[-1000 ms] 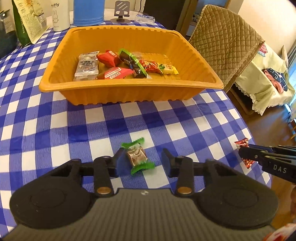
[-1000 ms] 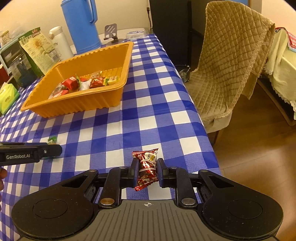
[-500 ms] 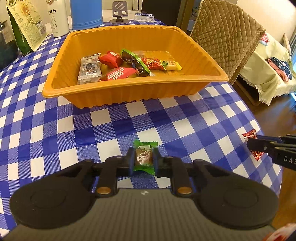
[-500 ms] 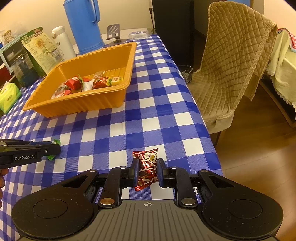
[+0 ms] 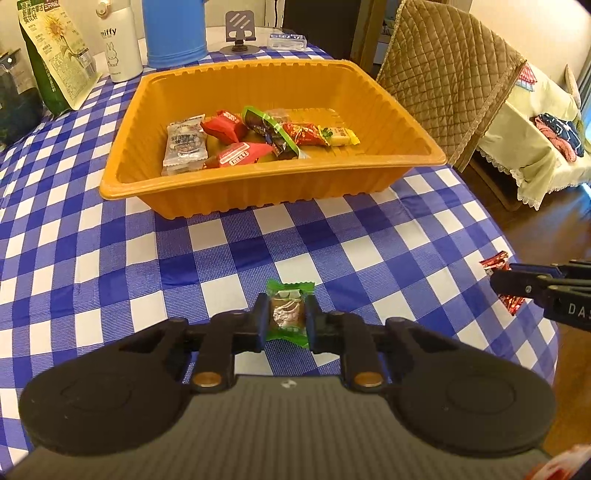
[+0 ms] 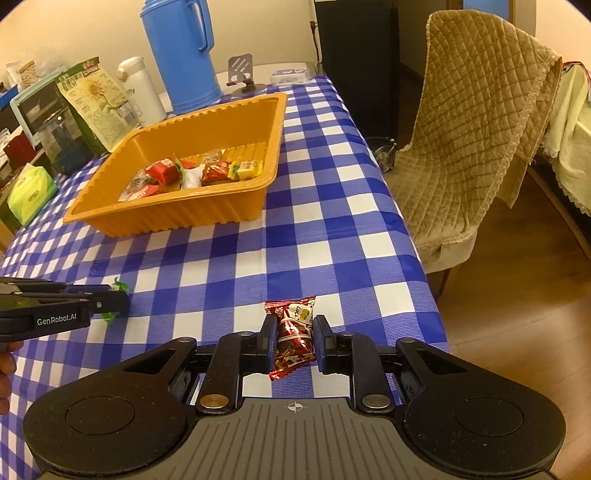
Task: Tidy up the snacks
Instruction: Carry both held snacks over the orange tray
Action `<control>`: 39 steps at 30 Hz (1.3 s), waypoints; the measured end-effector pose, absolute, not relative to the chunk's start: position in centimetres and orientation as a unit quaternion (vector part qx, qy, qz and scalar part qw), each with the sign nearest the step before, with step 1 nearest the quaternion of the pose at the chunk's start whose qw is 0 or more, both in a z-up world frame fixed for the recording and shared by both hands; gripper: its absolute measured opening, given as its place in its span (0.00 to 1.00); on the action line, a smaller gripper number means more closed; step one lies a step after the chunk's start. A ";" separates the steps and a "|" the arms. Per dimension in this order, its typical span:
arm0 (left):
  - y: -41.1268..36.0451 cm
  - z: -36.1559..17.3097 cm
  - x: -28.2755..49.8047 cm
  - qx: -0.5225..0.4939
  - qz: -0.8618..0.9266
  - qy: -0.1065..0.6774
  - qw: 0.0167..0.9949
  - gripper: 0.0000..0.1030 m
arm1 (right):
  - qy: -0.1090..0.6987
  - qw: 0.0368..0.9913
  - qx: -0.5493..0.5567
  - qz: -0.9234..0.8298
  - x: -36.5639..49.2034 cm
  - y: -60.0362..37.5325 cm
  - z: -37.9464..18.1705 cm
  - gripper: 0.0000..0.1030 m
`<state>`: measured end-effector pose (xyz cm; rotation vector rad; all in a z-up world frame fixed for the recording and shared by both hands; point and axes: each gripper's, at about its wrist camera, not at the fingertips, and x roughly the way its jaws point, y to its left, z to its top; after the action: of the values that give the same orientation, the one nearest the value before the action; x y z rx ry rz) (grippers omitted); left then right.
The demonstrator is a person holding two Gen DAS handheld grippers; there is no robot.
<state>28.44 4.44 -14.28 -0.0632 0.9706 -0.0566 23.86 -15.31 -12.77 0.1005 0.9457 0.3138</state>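
Note:
My left gripper (image 5: 286, 317) is shut on a green-wrapped candy (image 5: 287, 313), low over the blue-checked tablecloth in front of the orange tray (image 5: 258, 192). My right gripper (image 6: 294, 338) is shut on a red snack packet (image 6: 291, 332) near the table's right edge. In the left wrist view, the red packet (image 5: 495, 261) and the right gripper (image 5: 496, 282) show at the far right. In the right wrist view, the left gripper (image 6: 123, 301) and green candy (image 6: 119, 285) appear at the left. The orange tray (image 6: 166, 221) holds several wrapped snacks.
Behind the tray stand a blue thermos (image 6: 183, 55), a white Miffy bottle (image 5: 118, 48), a sunflower-printed bag (image 5: 55, 55) and a phone stand (image 5: 240, 33). A green tissue pack (image 6: 29, 192) lies at the left. A quilted chair (image 6: 461, 140) stands right of the table edge.
The left gripper closed from open onto the green candy, which turned upright between the pads. The right gripper kept its hold on the red packet and stayed put.

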 end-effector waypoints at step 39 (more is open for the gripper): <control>8.8 -5.4 37.1 -0.026 -0.038 0.378 0.925 0.17 | 0.402 0.883 0.068 0.235 36.1 -8.8 -7.6 0.20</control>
<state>37.07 8.78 -5.36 -0.0536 0.7753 -0.0788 36.09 -8.77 -7.64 0.1422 0.8365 0.4889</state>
